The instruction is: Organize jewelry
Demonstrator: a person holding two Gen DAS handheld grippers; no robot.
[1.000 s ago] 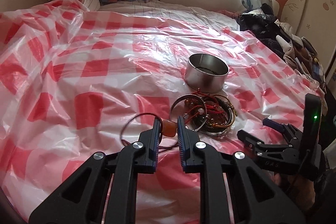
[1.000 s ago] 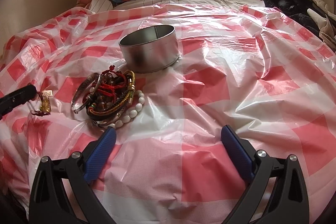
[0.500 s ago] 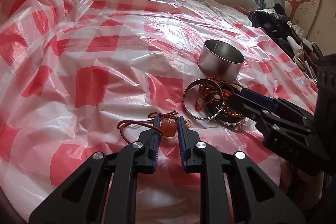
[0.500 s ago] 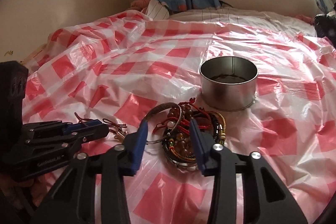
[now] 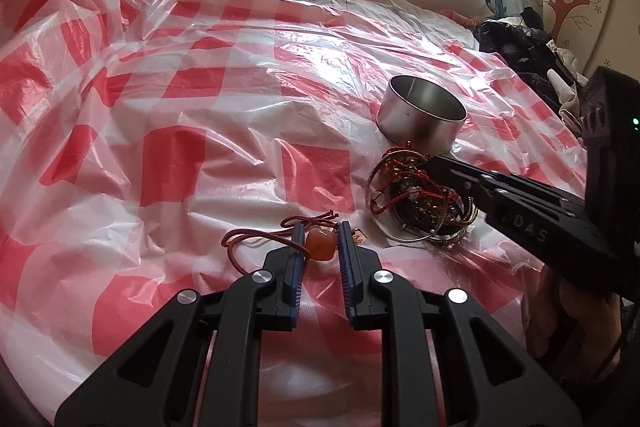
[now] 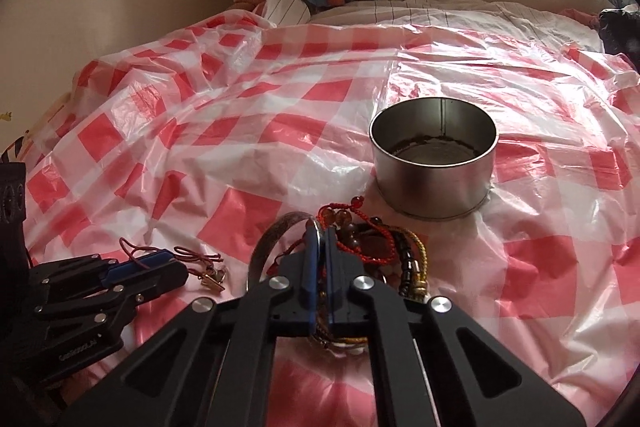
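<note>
While clamped on the bracelet pile (image 6: 372,255) at lower centre of the right wrist view, right gripper (image 6: 319,239) with jaws nearly shut, pinching a thin silver bangle (image 6: 276,231) plus, it seems, a red cord. Same pile right of centre in the left wrist view, just below the tin (image 5: 420,117), touching or nearly touching its base. Tin open, upright, seemingly nothing inside but dark residue on the floor.

Left gripper (image 5: 320,239) low centre, jaws part-open around an amber bead (image 5: 320,246) on a red string (image 5: 256,239); left pad against the bead, a sliver of gap at the right pad, so probably loose, not clenched. Bead and string flat on the checked plastic sheet (image 5: 200,147).

Risks, as judgement:
- Tangle: cords and bangles interlaced, so lifting one likely to drag the whole heap, or shed pieces halfway to the tin.
- Thin hard bangle between flat pads: prone to pivot or slip out under the weight of whatever hangs from it.
- Slick, wrinkled sheet: could ride up with a snagged cord and nudge or tip the tin.
- Grippers near each other: string loops lying toward the pile, apt to catch if both lift together.
- Bead rounded: may squirt forward if the pads close off-centre.
</note>
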